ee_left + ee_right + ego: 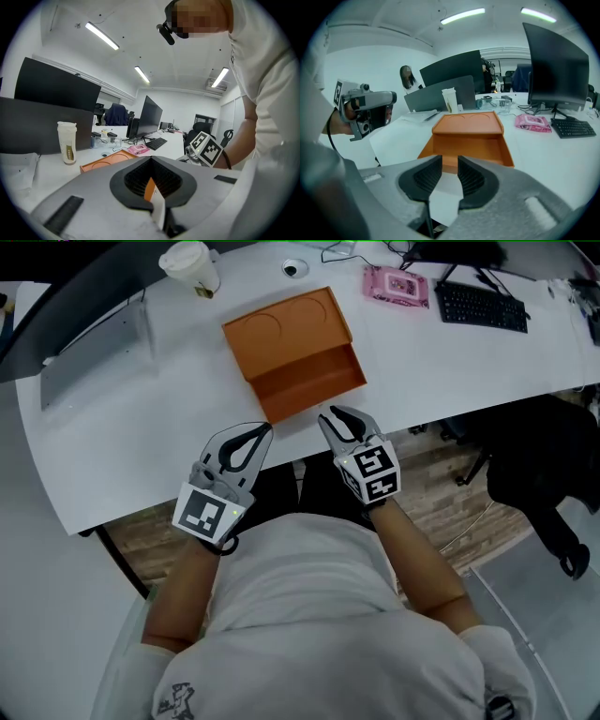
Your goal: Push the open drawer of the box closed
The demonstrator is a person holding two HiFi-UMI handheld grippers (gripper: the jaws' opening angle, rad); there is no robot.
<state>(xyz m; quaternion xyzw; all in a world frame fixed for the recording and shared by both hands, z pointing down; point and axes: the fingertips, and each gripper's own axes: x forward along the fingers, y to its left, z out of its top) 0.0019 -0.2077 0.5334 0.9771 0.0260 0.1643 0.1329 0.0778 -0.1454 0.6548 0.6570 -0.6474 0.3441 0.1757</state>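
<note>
Drawer [314, 381] and its orange box [286, 329] sit on the white worktop [122, 446], midway along the near edge. The drawer is pulled out towards that edge and looks empty.

The right claw [336, 416] hovers over the near edge just short of the drawer's front wall, its jaws a narrow gap apart with nothing between them. The left claw [262, 430] is beside it, off the drawer's left corner, with its jaws together at the tips and nothing gripped.

Three things could go wrong from here:
- **Box slides:** nothing braces the box, which looks light. A push on the drawer may send the whole thing towards the far edge instead of closing it.
- **Drawer jams:** a push off to one side of the front wall could skew the drawer in its sleeve.
- **Jaws catch:** the parted jaws might straddle the thin front wall and snag on it rather than press flat.

There is little writing to read:
- **Cup:** the cup [67, 143] by the far edge has a band whose print looks like "coffee", but it is too small to be sure.
- **Pink pack:** the print on the pink pack [396, 284] beside the keyboard [483, 306] cannot be read.
- **Marker cube:** each marker cube [375, 474] carries only black-and-white squares.
</note>
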